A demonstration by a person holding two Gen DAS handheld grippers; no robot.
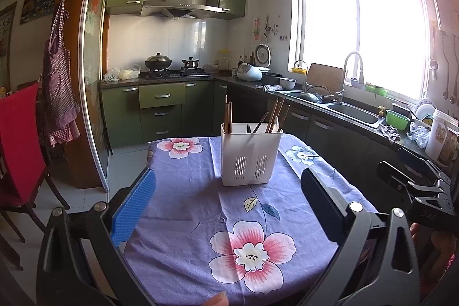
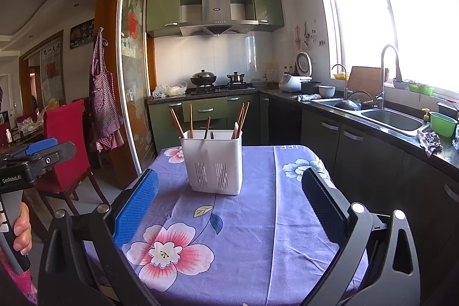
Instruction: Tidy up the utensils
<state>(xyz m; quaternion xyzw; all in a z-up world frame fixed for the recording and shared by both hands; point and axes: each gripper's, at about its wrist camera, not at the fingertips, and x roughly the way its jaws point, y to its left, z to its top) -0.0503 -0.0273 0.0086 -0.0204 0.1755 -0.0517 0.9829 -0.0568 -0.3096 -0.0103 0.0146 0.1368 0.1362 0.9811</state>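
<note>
1. The white caddy (image 1: 250, 155) stands upright on the flowered tablecloth (image 1: 200, 220), toward the far end of the table, dead ahead of both tongs.
2. The chopsticks (image 1: 228, 113) and a dark-handled utensil (image 1: 259, 124) stand inside it with their long axes near vertical, tips leaning outward: one cluster at the left side, another fanned at the right. Which compartment each sits in cannot be told.
3. The left gripper (image 1: 228, 205) is released, its jaws spread wide with nothing between them; the caddy lies straight beyond the gap, well apart from the fingertips.
4. The right gripper (image 2: 229, 208) is likewise released and empty; in its view the caddy (image 2: 213, 161) lies ahead and slightly left of centre.
5. No utensil lies loose on the cloth in either view, so the task looks largely done or not yet begun; the frames do not settle which.
6. Neither gripper is clearly nearer. The left cluster (image 2: 180, 124) looks better placed for the left, and the right fan (image 2: 242, 116) for the right.
7. Since the sticks stand upright, any grasp would probably need to come over the rim and close across their shafts from the side.
8. The caddy looks light and could tip or slide if a stick is dragged sideways.
</note>
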